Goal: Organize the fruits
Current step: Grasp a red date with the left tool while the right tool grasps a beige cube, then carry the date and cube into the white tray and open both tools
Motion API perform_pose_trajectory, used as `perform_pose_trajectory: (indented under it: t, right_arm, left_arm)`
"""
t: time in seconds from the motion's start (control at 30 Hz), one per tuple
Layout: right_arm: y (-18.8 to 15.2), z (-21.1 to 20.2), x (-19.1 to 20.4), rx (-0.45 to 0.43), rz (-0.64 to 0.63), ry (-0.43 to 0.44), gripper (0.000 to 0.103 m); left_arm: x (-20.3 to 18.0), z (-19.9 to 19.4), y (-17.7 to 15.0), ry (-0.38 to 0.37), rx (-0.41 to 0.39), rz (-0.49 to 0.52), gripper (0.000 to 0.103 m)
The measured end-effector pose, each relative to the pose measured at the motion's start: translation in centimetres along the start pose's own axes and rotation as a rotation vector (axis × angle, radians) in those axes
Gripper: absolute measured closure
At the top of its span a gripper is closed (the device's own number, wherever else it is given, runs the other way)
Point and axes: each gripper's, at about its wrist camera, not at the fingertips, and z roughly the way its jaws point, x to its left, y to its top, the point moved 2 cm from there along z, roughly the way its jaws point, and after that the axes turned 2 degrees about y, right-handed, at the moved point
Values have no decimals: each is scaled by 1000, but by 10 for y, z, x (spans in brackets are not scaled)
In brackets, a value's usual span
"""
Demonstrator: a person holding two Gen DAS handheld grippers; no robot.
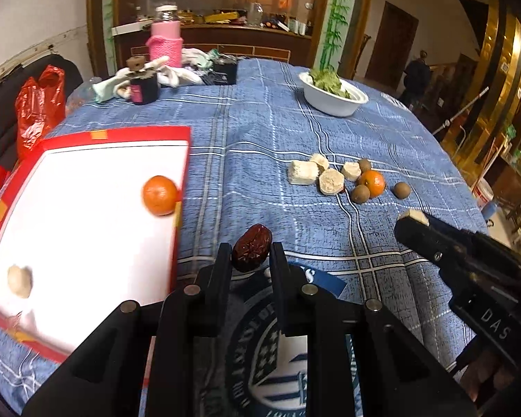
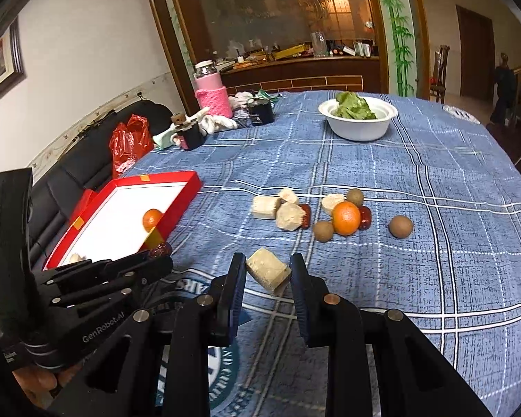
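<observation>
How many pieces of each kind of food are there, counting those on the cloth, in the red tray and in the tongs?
Oranges: 2
Red dates: 3
Brown longans: 3
Beige chunks: 6
Total: 14

Looked like a home dining room to us. We saw a round table under a blue plaid tablecloth (image 2: pixel 382 173), a white bowl of greens (image 2: pixel 359 120), a wood-framed pass-through counter (image 2: pixel 302 62) cluttered with bottles and boxes, bamboo wall painting (image 2: pixel 397 31), a framed picture (image 2: pixel 0 66), wooden doors behind.
</observation>
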Motion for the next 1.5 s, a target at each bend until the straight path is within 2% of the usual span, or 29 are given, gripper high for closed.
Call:
perform_pose_trajectory:
  t: [0.23,0.57,0.83,1.27,1.5]
  right_arm:
    - [-10,-6,31,0,-48,1,77]
    - [-20,-11,60,-19,-113,4,77]
    - [-24,1,75,-17,-133,26,77]
    - [-11,14,112,-48,-192,65,77]
    - [2,25,139,-62,-223,127,77]
  left_arm:
    - [26,-15,-9,27,-18,-71,84]
    - [67,-30,-23,105,-71,-184,84]
    - [91,-43,-34,159,-119,-234,84]
    - [113,-47,-35,147,-169,-272,84]
    - [131,-60,-30,200,-208,-297,84]
